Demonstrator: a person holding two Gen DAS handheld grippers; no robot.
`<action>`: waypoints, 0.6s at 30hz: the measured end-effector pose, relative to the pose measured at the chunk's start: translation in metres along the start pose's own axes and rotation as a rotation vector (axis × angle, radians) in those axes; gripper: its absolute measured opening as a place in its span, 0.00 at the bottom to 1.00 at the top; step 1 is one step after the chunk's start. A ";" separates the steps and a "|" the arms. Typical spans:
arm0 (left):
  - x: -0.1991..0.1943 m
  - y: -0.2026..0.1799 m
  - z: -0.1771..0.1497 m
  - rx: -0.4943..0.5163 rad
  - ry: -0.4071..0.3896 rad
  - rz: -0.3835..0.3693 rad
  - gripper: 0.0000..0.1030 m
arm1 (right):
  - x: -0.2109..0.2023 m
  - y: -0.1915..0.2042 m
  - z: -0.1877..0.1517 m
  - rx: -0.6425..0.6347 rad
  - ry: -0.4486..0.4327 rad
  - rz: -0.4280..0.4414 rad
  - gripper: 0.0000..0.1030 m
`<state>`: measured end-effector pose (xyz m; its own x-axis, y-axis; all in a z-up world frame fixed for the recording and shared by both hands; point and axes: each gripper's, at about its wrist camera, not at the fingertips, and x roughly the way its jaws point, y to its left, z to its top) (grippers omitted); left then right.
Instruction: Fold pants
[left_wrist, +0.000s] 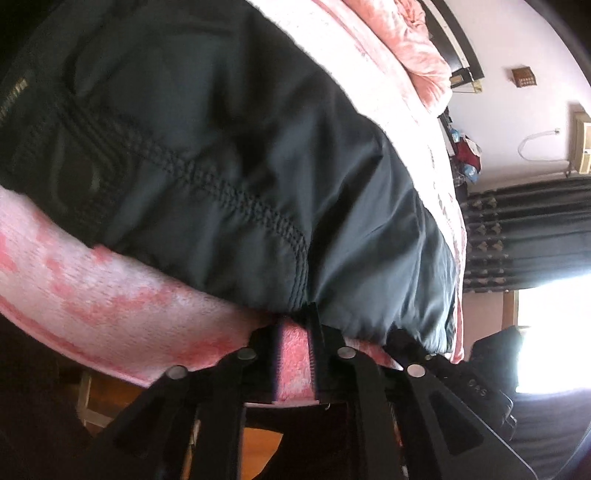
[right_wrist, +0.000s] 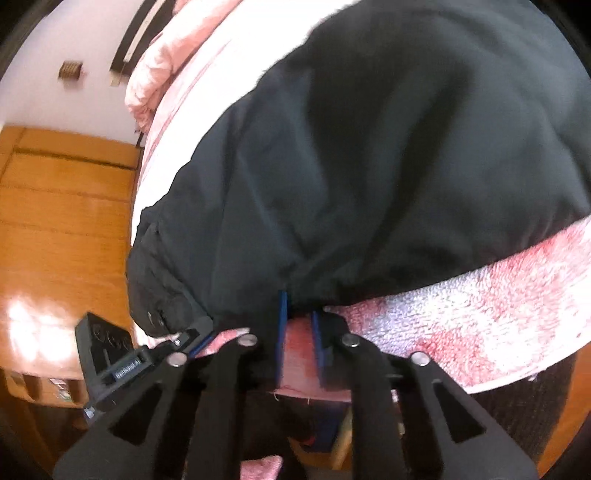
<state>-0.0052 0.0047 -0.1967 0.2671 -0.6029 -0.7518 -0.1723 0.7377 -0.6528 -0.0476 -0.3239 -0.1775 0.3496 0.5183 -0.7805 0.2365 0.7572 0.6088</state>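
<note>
Dark padded pants (left_wrist: 221, 147) lie spread on a pink terry blanket (left_wrist: 92, 288) that covers the bed. My left gripper (left_wrist: 295, 314) sits at the near edge of the pants, where a stitched seam ends. Its tips are pinched on that edge, with a narrow gap behind them showing only blanket. In the right wrist view the pants (right_wrist: 388, 147) fill most of the picture. My right gripper (right_wrist: 299, 314) has its blue pads (right_wrist: 282, 325) close together. The pants' edge dips in between the tips, and creases run out from that spot.
The blanket's front edge (right_wrist: 480, 369) hangs over the bed side just under both grippers. A bunched pink quilt (left_wrist: 417, 48) lies at the far end. Wooden floor (right_wrist: 62, 221) lies beside the bed. Dark curtains (left_wrist: 524, 236) and a bright window (left_wrist: 554, 332) are beyond.
</note>
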 end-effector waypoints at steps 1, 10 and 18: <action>-0.006 0.001 -0.002 0.021 0.000 0.013 0.22 | -0.006 0.008 -0.002 -0.035 -0.012 -0.036 0.38; -0.100 0.037 0.004 0.104 -0.157 0.197 0.57 | -0.030 0.080 -0.020 -0.298 -0.052 -0.104 0.38; -0.146 0.131 0.048 -0.174 -0.222 0.148 0.55 | 0.041 0.131 -0.007 -0.387 0.032 -0.107 0.41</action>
<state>-0.0209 0.2037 -0.1682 0.4242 -0.3976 -0.8136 -0.3793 0.7379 -0.5583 -0.0087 -0.2010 -0.1305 0.3112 0.4357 -0.8446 -0.0909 0.8983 0.4299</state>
